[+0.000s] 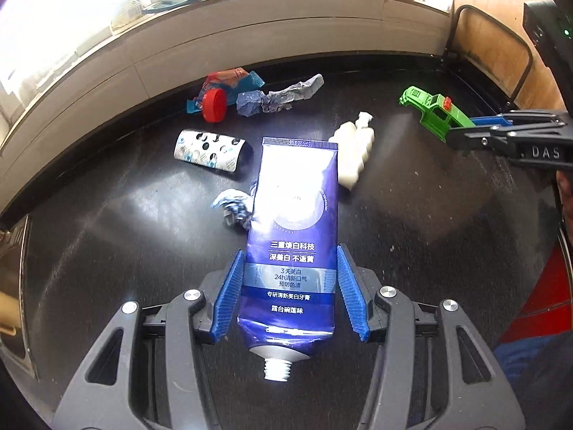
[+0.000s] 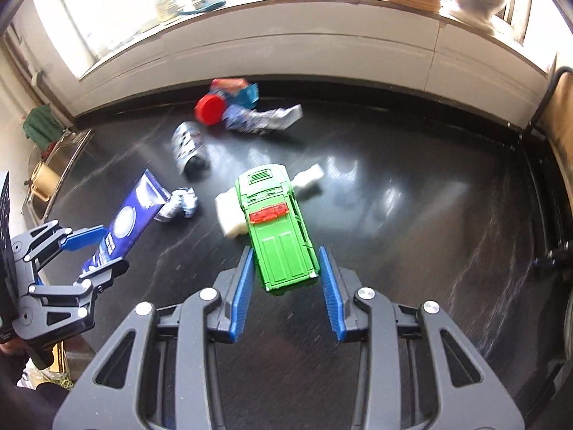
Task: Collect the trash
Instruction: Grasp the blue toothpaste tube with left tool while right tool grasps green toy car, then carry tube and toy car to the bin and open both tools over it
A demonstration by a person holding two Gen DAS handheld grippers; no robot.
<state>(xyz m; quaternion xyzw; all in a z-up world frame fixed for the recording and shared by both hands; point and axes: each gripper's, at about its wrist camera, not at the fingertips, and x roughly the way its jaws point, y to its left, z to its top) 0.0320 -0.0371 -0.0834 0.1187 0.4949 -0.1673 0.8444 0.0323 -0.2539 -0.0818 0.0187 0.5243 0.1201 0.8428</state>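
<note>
Nearest you, your left gripper (image 1: 290, 286) is clamped on a blue toothpaste tube (image 1: 290, 236), the ribbed blue pads pressing its two long edges near the open threaded neck, so the flat crimped end points away from you and the tube rides clear of the table. Your right gripper (image 2: 286, 279) is narrowed around a green toy car body (image 2: 277, 229); the left pad sits against its side, while the far pad shows a sliver of gap in the wrist view, so the hold looks one-sided — I would judge it light. Both pieces appear lifted off the dark tabletop (image 1: 412, 215), which fits carrying them off to wherever the trash goes; no bin shows in either view. Just beyond the tube lie a crumpled silver-blue foil wad (image 1: 232, 208) on the left and a white plastic piece (image 1: 354, 150) on the right, each left where it fell. Farther left sits a curled spotted wrapper (image 1: 209, 150). Farther still, close to the pale wall base, a red bottle cap (image 1: 214, 105) rests against a colourful snack wrapper (image 1: 229, 80) and a twisted blue-grey wrapper (image 1: 283, 98) — a small cluster that will likely need separate grabs. Jars and a white vase on the windowsill (image 2: 322, 3) look like keepers, not trash.
</note>
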